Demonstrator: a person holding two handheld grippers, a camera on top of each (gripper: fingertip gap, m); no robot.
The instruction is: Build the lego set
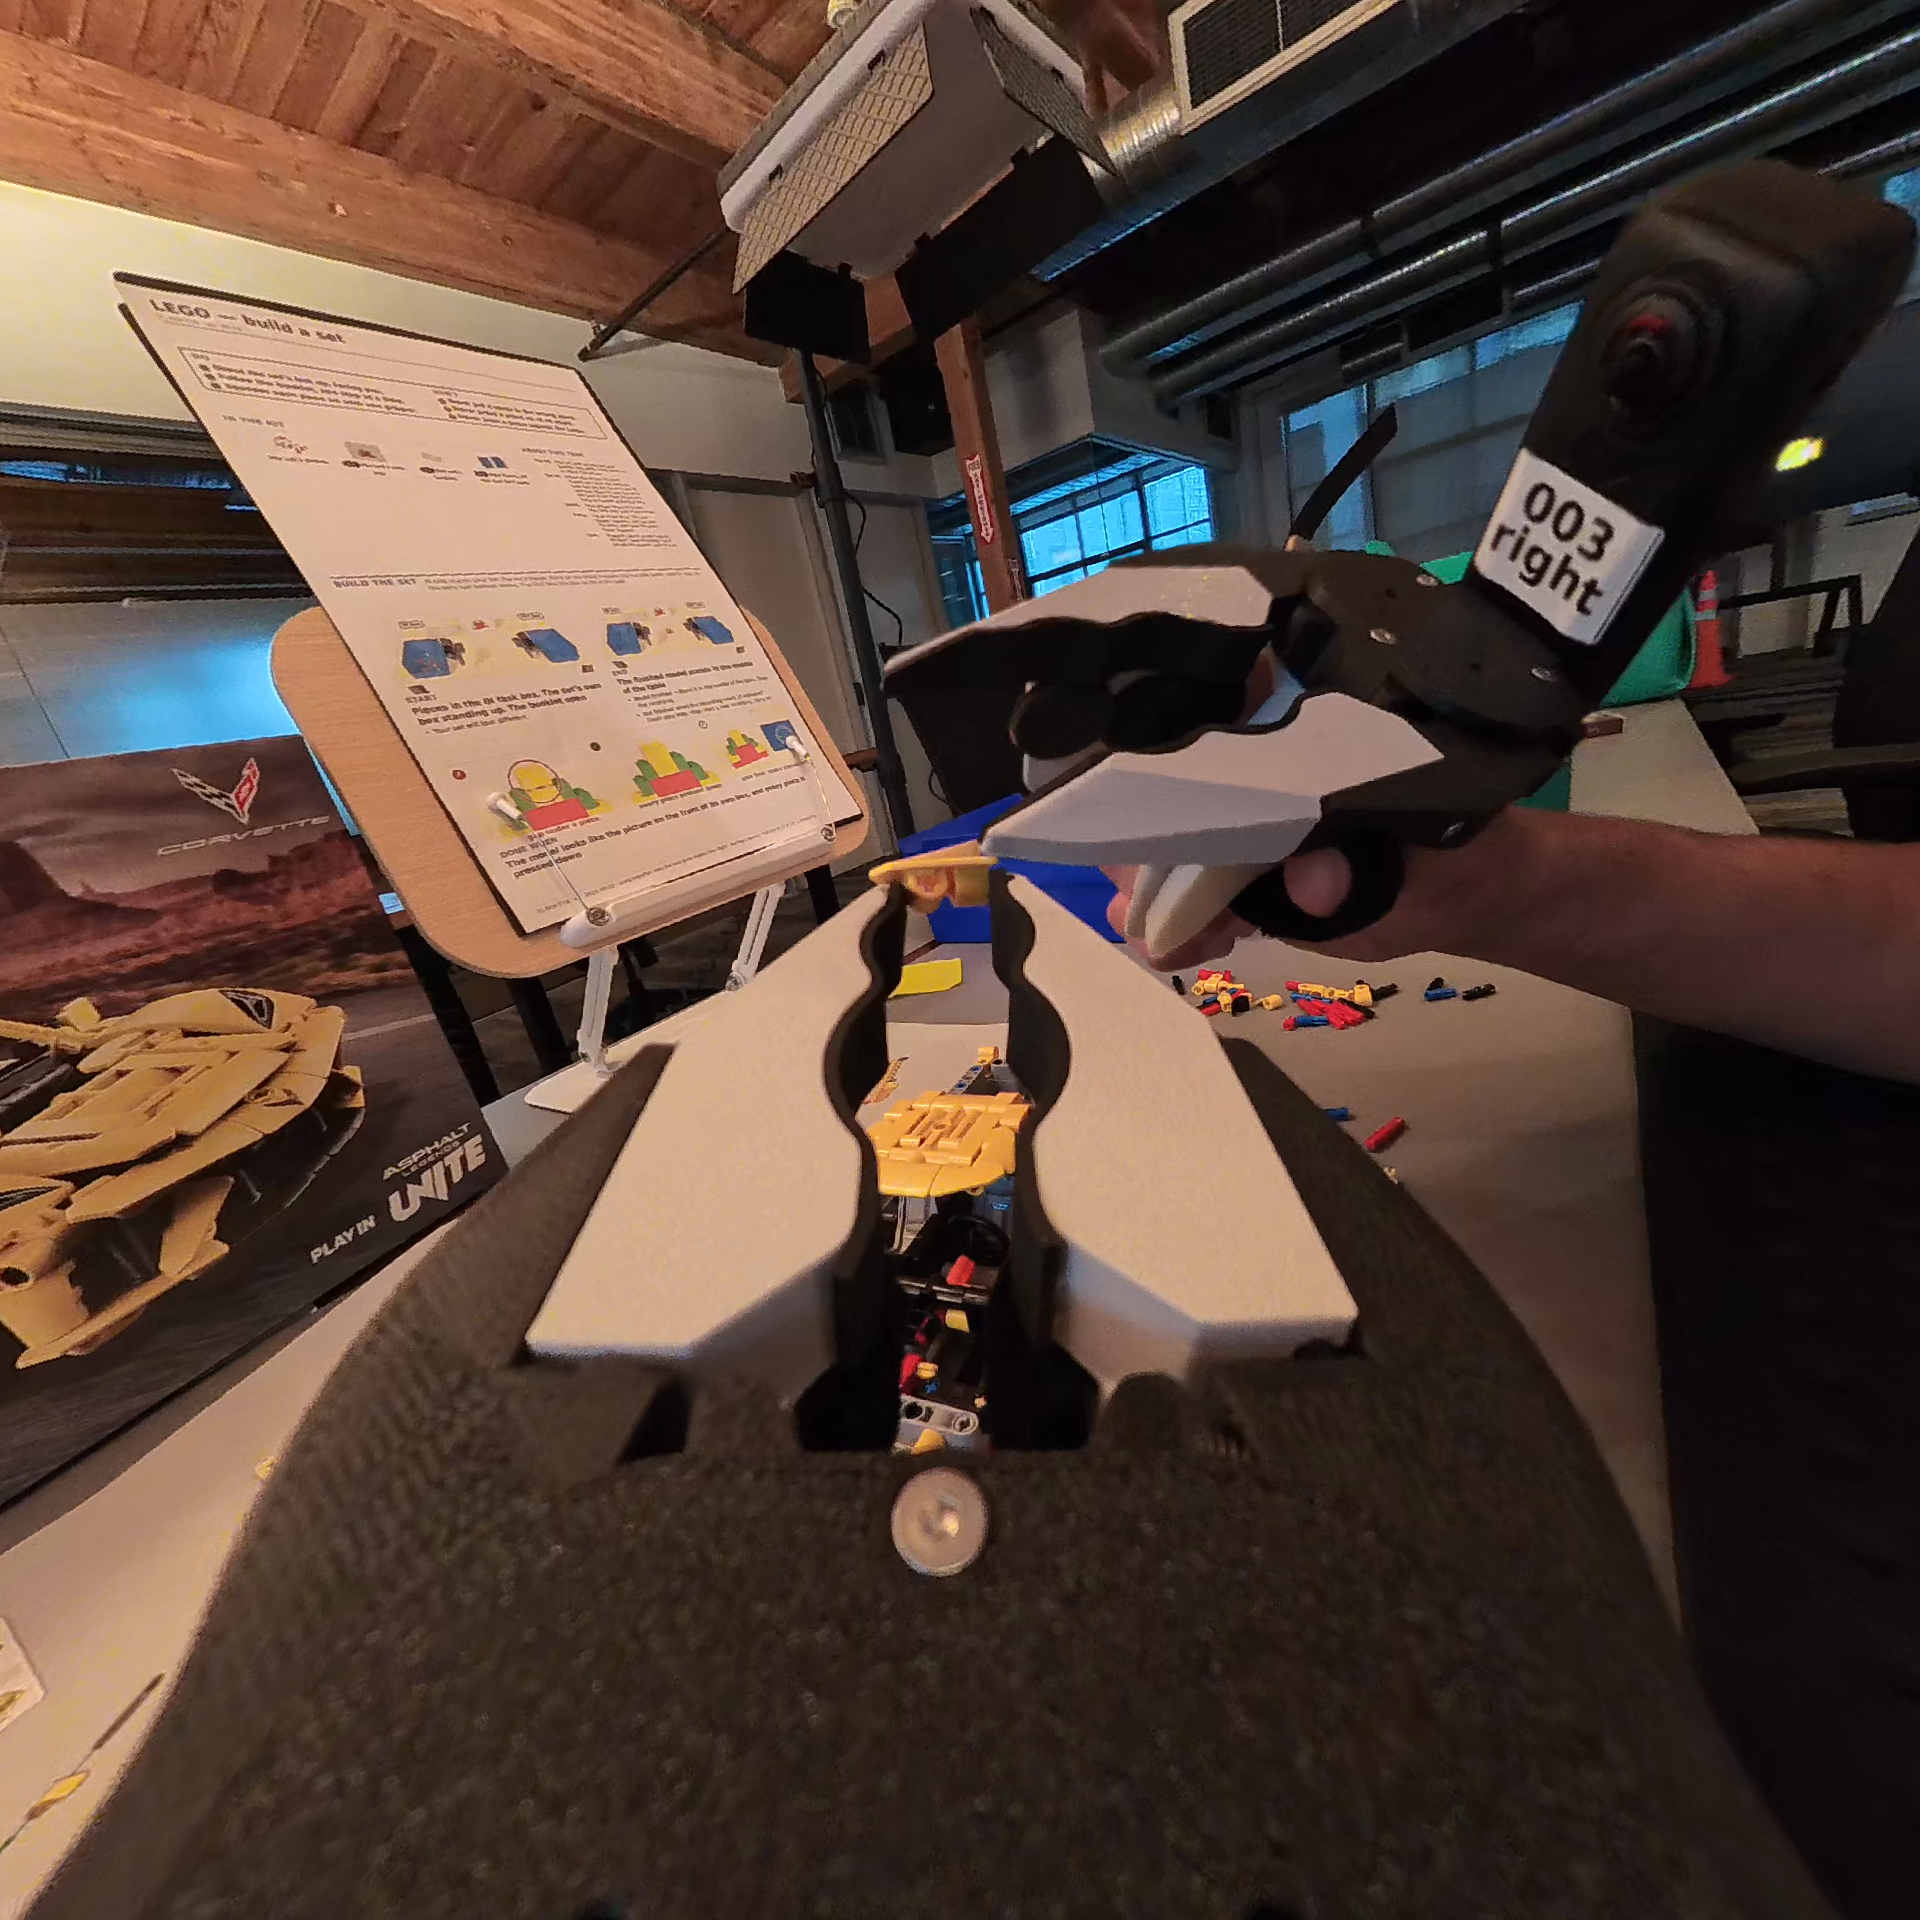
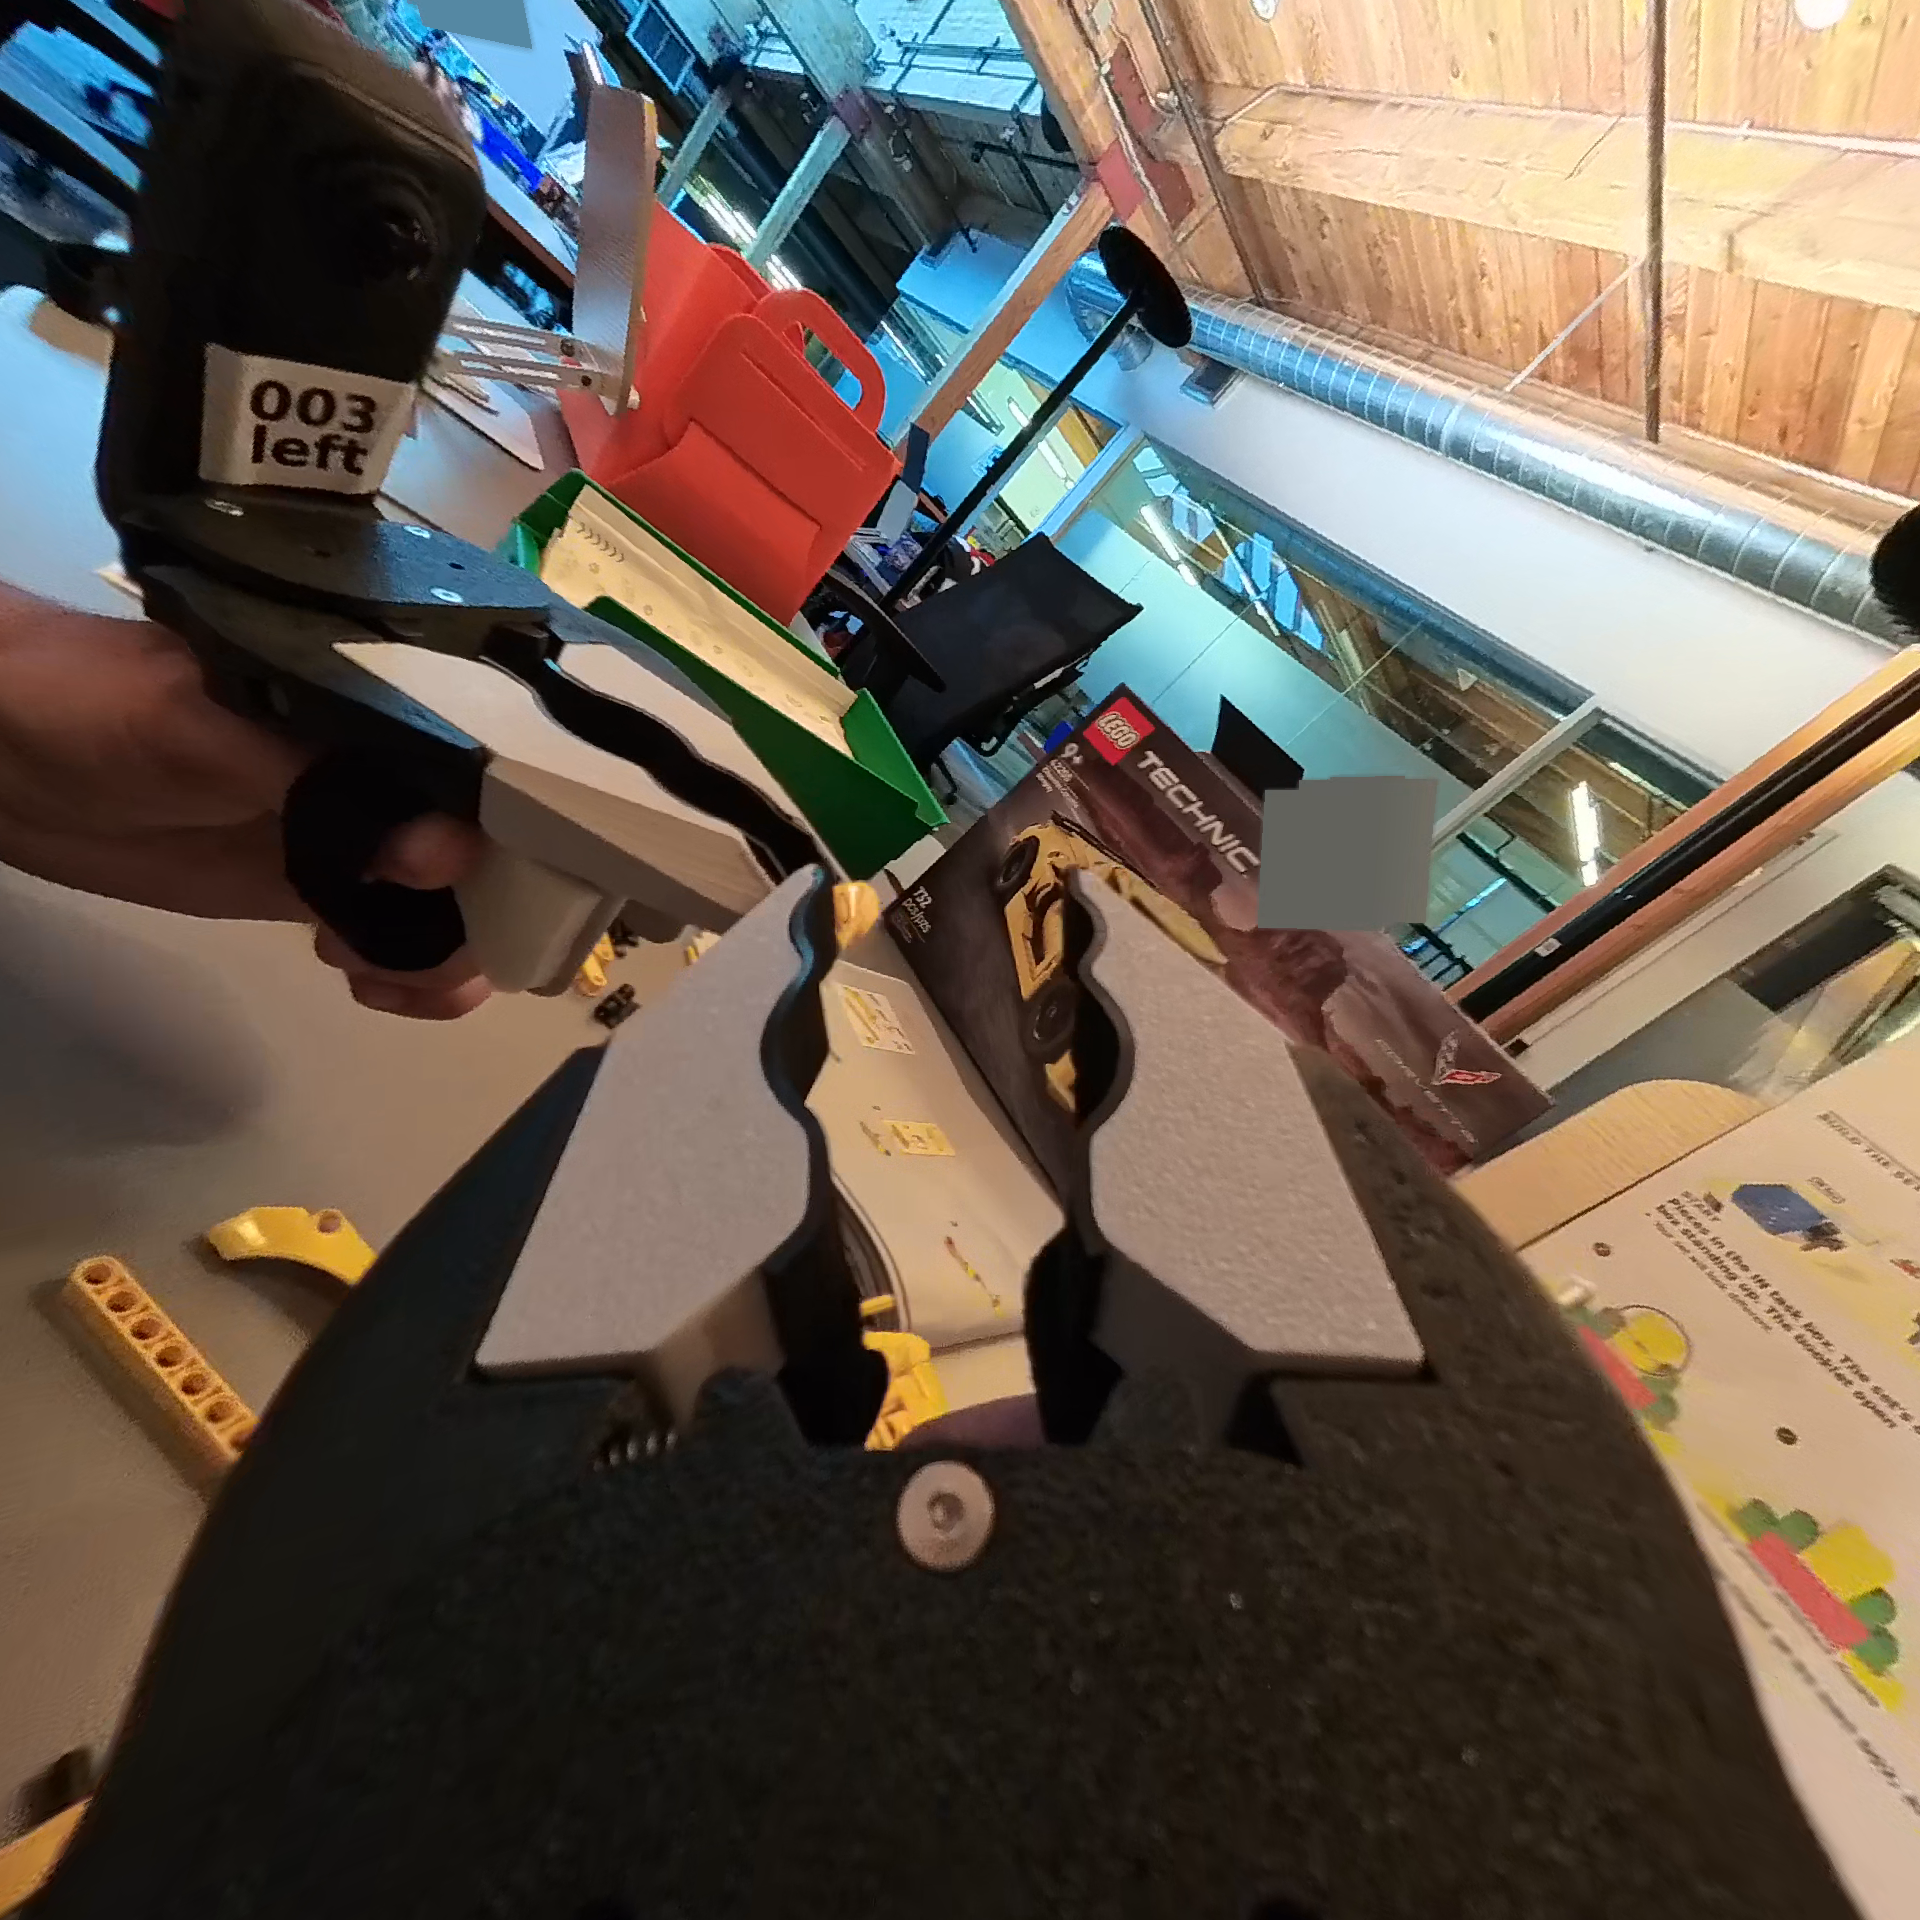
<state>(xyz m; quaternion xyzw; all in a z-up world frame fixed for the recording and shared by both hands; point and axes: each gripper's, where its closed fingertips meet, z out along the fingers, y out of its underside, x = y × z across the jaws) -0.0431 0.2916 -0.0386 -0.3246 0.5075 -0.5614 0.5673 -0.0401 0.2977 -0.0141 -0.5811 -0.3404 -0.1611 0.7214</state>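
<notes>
In the left wrist view my left gripper (image 1: 943, 883) is shut on a small yellow lego piece (image 1: 932, 876), held up above the table. Below it, between the fingers, the partly built yellow and black car model (image 1: 948, 1143) lies on the table. My right gripper (image 1: 945, 753) comes in from the right with its jaws wide apart, its lower fingertip right next to the yellow piece. In the right wrist view my right gripper (image 2: 951, 888) is open and empty. The left gripper (image 2: 774, 836) and the yellow piece (image 2: 857, 902) sit at its left fingertip.
The set's box (image 1: 208, 1039) stands at the left and an instruction sheet (image 1: 499, 582) rests on a stand behind. A blue bin (image 1: 1039, 894) and several small loose pins (image 1: 1299, 1003) lie at the right. A yellow beam (image 2: 156, 1361) and a curved yellow piece (image 2: 281, 1236) lie on the table.
</notes>
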